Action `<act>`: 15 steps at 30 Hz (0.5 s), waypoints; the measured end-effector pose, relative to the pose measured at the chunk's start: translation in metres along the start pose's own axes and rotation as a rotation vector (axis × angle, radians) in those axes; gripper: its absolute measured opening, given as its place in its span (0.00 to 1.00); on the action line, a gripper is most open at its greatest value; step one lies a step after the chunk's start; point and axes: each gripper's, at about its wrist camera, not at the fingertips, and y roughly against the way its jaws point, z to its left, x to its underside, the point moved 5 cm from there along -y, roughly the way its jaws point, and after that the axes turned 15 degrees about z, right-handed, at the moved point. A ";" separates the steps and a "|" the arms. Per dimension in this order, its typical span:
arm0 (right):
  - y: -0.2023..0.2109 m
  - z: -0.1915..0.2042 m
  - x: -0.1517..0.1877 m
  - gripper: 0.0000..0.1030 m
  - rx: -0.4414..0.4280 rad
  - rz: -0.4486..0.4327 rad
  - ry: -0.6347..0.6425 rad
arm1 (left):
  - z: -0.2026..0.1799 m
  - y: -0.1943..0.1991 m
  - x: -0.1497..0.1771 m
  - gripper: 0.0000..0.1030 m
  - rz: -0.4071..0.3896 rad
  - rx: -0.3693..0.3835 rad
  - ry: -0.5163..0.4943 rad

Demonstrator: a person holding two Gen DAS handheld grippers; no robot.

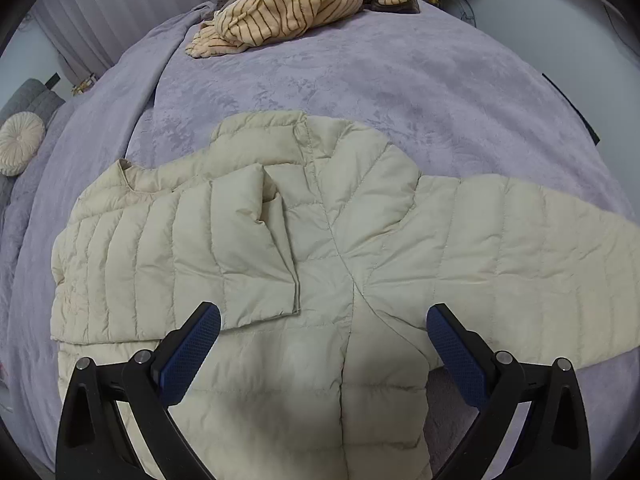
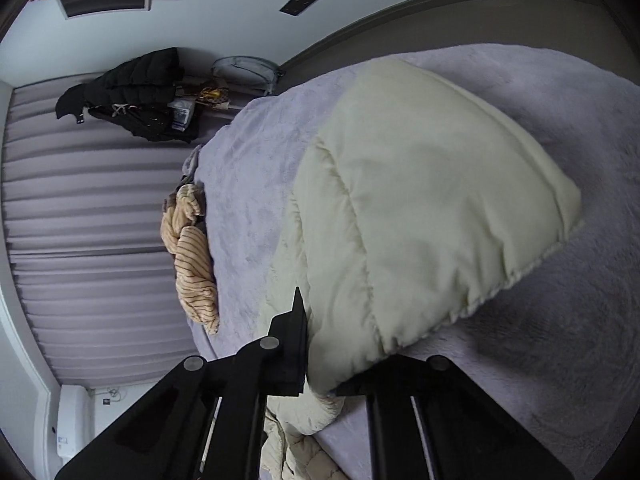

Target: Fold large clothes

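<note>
Two grippers over cream puffer jacket point(image 1: 320, 248) on lavender bedspread point(image 1: 360, 80). Left gripper point(image 1: 322, 344) gapes wide, empty. Right gripper point(image 2: 316, 376) clamps the jacket's sleeve point(image 2: 432, 216).

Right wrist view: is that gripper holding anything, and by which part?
Yes. The right gripper is shut on the cream puffer jacket, pinching the near end of its outstretched sleeve. The left gripper is open above the jacket, holding nothing.

Beyond the left gripper point(image 1: 323, 344) the cream jacket point(image 1: 340, 240) fills the near bed, bare purple blanket point(image 1: 360, 80) lies farther ahead, and a striped garment point(image 1: 288, 12) blocks the far edge.
</note>
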 end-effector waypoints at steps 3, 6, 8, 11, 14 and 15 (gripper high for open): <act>0.003 0.032 0.000 0.07 -0.056 0.020 0.095 | -0.005 -0.023 -0.001 1.00 0.058 -0.036 -0.003; 0.000 0.075 0.004 0.07 -0.077 0.055 0.228 | -0.011 -0.041 0.000 1.00 0.098 -0.058 -0.041; -0.007 0.103 0.012 0.07 -0.077 0.080 0.313 | -0.015 -0.047 0.001 1.00 0.096 -0.068 -0.076; -0.025 0.142 0.031 0.07 -0.085 0.130 0.419 | -0.007 -0.040 0.002 1.00 0.085 -0.004 -0.073; -0.047 0.179 0.059 0.07 -0.076 0.178 0.514 | 0.022 -0.014 0.007 1.00 0.047 0.099 -0.025; -0.056 0.191 0.070 0.07 -0.075 0.198 0.547 | 0.036 -0.004 0.009 1.00 0.024 0.111 -0.008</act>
